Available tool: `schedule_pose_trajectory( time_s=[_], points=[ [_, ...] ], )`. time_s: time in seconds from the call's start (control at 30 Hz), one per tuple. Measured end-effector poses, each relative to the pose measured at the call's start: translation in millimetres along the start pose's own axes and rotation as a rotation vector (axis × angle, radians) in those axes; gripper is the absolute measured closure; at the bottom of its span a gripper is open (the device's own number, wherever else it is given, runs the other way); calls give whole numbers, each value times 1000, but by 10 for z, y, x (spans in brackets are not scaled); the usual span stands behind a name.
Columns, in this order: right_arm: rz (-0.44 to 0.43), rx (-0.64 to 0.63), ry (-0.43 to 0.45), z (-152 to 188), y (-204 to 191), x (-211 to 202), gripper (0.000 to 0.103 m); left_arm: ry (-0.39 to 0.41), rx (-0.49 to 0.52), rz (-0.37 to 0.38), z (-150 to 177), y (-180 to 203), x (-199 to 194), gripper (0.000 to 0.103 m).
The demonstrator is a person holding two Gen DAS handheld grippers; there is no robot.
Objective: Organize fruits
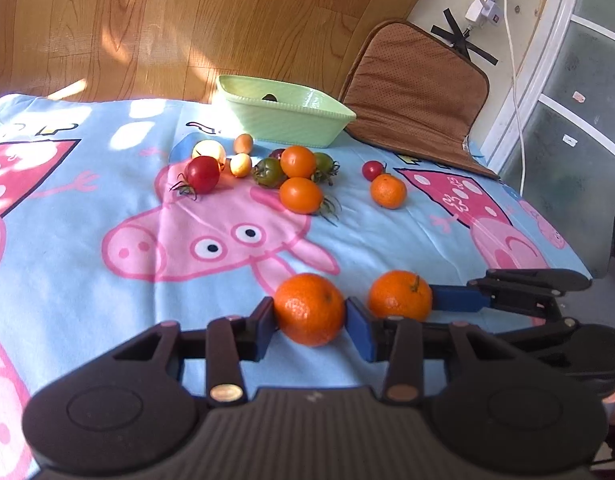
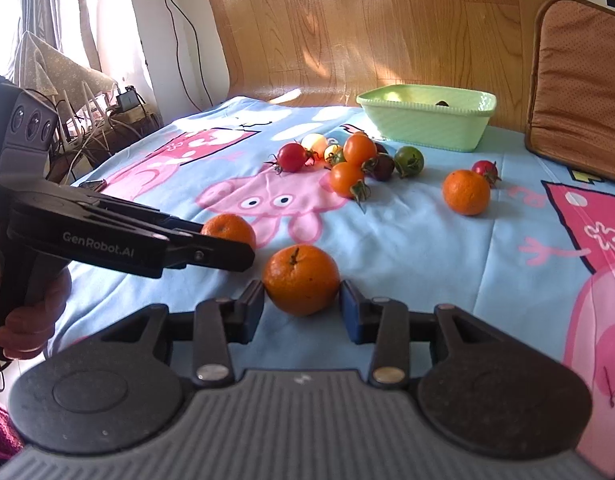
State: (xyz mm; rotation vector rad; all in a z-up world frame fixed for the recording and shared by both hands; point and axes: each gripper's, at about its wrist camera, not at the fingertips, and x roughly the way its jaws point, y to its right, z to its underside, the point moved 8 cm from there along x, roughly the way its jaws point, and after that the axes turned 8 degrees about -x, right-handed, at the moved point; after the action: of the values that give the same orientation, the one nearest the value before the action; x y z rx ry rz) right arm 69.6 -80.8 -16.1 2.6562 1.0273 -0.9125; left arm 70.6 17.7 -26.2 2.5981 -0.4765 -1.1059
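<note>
My left gripper [image 1: 309, 312] is shut on a tangerine [image 1: 309, 309] just above the blue cartoon cloth. My right gripper [image 2: 302, 294] is shut on a second tangerine [image 2: 301, 279], which has a stem; it also shows in the left wrist view [image 1: 400, 295] with the right gripper's blue finger beside it. The left tangerine shows in the right wrist view [image 2: 229, 230] behind the left gripper's body. A third tangerine [image 1: 388, 191] lies farther back. A green basket [image 1: 285, 114] stands at the back, with a dark item inside.
A cluster of red, orange, green and yellow tomatoes [image 1: 267, 168] lies in front of the basket. A small red tomato [image 1: 372, 169] sits by the third tangerine. A brown cushion [image 1: 419, 88] lies at the back right. The table's right edge [image 1: 563, 240] is near.
</note>
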Motion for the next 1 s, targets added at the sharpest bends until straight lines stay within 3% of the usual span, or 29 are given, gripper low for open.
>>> schedule_pose_trajectory(
  time_s=[0.17,0.27,0.63,0.77,0.8,0.87,1.0],
  points=[
    [31,-20,-2,16,-58,4,58,13,4,-3,-9,-6,10,60],
    [47,-18,-1,18,-67,7,60,21,8,-1,-11,-14,17,65],
    [64,0,21,-60,-60,-13,62,41,-28,35,-101,-20,-64,65],
    [69,27,47,-184,34,-26,66,51,-33,43,-289,-31,-76,65],
    [67,35,55,-231,77,-25,75,54,-32,44,-350,-32,-78,65],
    [62,50,76,-341,162,-24,85,68,-23,50,-546,-30,-81,65],
    [106,73,79,-557,457,101,86,96,-1,32,-959,-78,9,65]
  ],
)
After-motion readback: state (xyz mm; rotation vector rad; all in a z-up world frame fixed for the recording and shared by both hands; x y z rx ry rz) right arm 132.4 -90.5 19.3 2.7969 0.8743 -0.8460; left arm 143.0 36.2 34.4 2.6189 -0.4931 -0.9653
